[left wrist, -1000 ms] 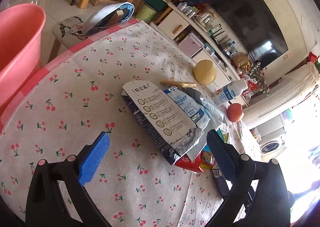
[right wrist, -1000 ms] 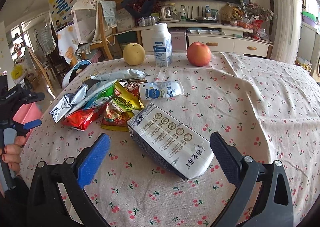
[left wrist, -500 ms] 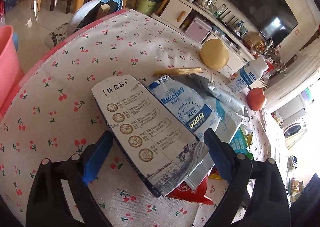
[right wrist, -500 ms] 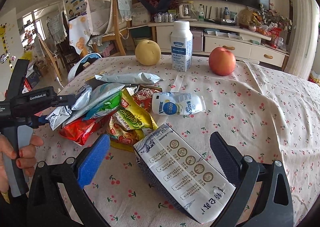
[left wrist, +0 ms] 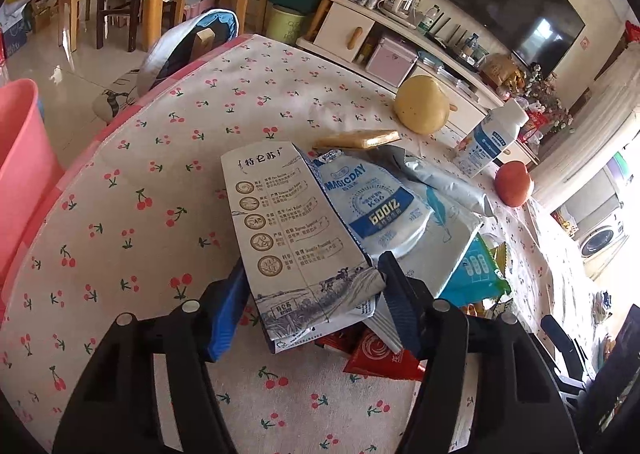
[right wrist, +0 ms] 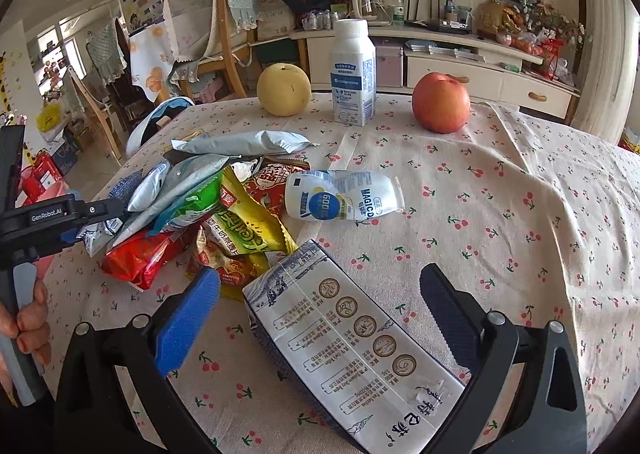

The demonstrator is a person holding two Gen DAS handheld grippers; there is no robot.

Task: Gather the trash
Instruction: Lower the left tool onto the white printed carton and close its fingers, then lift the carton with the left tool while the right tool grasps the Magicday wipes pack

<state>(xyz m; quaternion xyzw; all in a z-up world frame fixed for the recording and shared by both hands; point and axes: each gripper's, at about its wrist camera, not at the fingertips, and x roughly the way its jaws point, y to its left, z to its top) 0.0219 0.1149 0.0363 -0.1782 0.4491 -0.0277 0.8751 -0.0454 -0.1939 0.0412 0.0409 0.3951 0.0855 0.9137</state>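
**Inspector A:** Pose of each tool, please.

**Inspector B:** Both tilt down over the round table under a cherry-print cloth [left wrist: 160,174]. The left gripper [left wrist: 312,268] has just been closing. Its blue pads [left wrist: 228,306] now pinch the near end of a flattened white milk carton [left wrist: 288,230], which lies on the near left of a heap of foil and plastic snack wrappers [right wrist: 200,214]. The carton's corner is crumpled at the right pad. The right gripper [right wrist: 320,276] stands wide apart around a second flattened white carton [right wrist: 352,338], which lies flat on the cloth, near right of the heap. Neither pad touches it.

**Inspector A:** Anything obscured?

**Inspector B:** The pink plastic tub [left wrist: 20,142] at the near left is cut off by the frame. The second carton's near end runs under the right gripper's body.

**Inspector A:** Differences between the views?

**Inspector B:** Only the right view shows the bare hand [right wrist: 28,326] on the left gripper's handle and the squashed white yoghurt bottle [right wrist: 344,200] beside the heap.
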